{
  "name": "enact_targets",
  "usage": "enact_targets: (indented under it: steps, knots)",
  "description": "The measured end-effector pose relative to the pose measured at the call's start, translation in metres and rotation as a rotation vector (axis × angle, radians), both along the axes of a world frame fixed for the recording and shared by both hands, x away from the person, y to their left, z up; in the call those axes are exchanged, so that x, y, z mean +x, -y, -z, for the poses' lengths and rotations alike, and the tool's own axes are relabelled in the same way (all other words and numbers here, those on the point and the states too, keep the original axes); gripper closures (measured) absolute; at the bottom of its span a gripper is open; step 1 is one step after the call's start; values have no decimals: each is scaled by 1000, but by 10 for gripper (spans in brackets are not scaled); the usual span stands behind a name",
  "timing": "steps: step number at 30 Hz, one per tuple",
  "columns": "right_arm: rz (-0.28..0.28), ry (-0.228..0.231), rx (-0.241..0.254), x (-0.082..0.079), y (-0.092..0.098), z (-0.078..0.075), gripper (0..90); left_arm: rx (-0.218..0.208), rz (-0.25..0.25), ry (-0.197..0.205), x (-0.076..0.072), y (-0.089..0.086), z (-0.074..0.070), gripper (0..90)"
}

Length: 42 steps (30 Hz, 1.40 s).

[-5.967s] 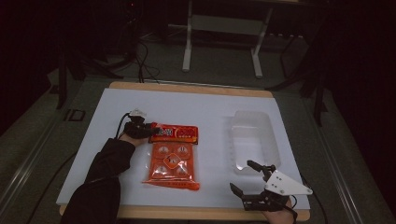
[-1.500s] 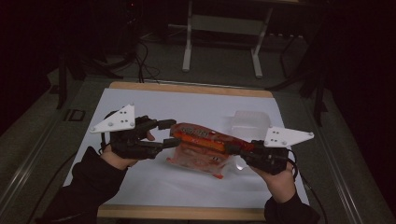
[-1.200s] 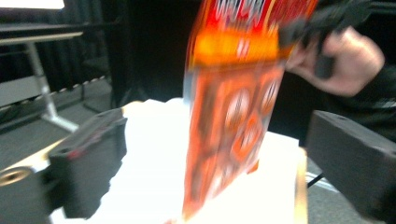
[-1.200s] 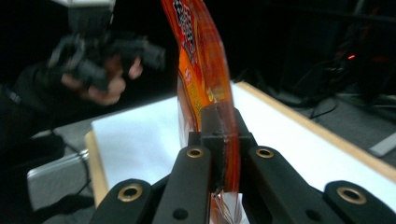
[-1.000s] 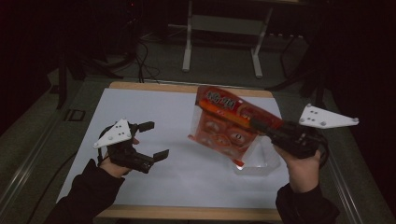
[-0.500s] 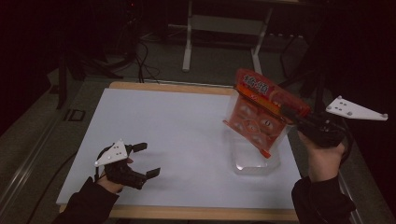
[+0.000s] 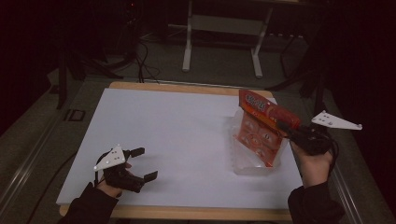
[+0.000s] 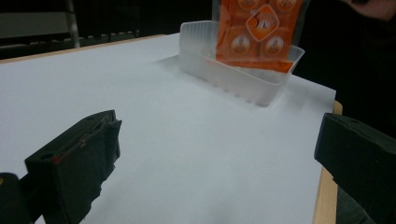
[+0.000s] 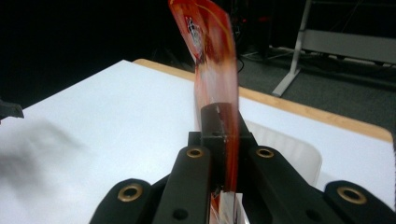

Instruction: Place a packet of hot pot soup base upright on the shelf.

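orange snack pack (image 7: 261,130): clamped upright in right gripper (image 7: 286,127), lower edge inside clear tray (image 7: 243,165), 3 o'clock; left gripper (image 7: 142,163): jaws wide, holding nothing, 7 o'clock.

At the right of the frame, an orange-red packet (image 7: 261,128) with round orange motifs stands in a clear, frosted tray (image 7: 243,163); the tabletop (image 7: 177,130) is white, edged in pale wood.

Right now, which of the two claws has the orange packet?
The right claw, shut on the orange packet and holding it upright in the clear tray. The left claw stands open, with nothing between its jaws.
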State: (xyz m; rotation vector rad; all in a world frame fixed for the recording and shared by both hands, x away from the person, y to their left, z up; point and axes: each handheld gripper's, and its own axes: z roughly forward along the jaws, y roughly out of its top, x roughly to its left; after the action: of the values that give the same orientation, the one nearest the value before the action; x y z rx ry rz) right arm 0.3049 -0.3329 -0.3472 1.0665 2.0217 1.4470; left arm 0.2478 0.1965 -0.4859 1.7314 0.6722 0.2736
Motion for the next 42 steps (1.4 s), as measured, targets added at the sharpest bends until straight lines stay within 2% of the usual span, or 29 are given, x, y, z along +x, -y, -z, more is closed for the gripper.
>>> enact_targets:
  steps: [7,8,9,10,15,17,20,23,26,27,29,32,34,36,37,39,40,42]
  knots:
    - [-8,-46,15,6,3,19,900,-1,9,-6,0,0,4,3]
    - [-4,-65,15,10,3,27,900,-2,10,-1,0,0,4,3]
    - [-4,-65,15,10,3,27,900,-2,10,-1,0,0,4,3]
    - [-11,-66,39,11,6,31,900,-11,16,1,-1,0,4,3]
    - [-1,-66,30,14,10,31,900,-7,13,2,0,0,5,3]
    - [37,-50,0,15,11,30,896,-8,14,0,0,0,5,3]
    - [69,-49,17,20,17,33,867,-7,14,-4,1,1,6,3]
    - [120,-45,17,24,21,34,786,-6,15,-8,1,1,7,3]
    - [151,-40,5,26,23,35,655,-6,18,-7,1,1,7,4]
    - [162,-38,-6,26,23,35,598,-10,19,-6,1,1,7,3]
    - [211,-21,-22,25,24,36,424,-13,21,-9,0,1,6,3]
    - [264,-40,-10,24,30,39,268,-11,23,-13,0,2,7,3]
    - [295,-28,-1,21,35,42,176,-8,25,-15,0,2,7,3]
    - [296,-25,-2,19,37,42,152,-7,26,-14,0,2,7,3]
    - [313,-16,-14,14,41,41,139,-5,26,-15,0,3,7,3]
    - [312,-15,-24,13,43,40,138,-8,26,-15,0,3,8,3]
    - [320,-14,-47,7,45,37,139,-9,27,-16,0,4,7,3]
    - [322,-8,-56,2,45,33,139,-7,28,-13,0,4,7,3]
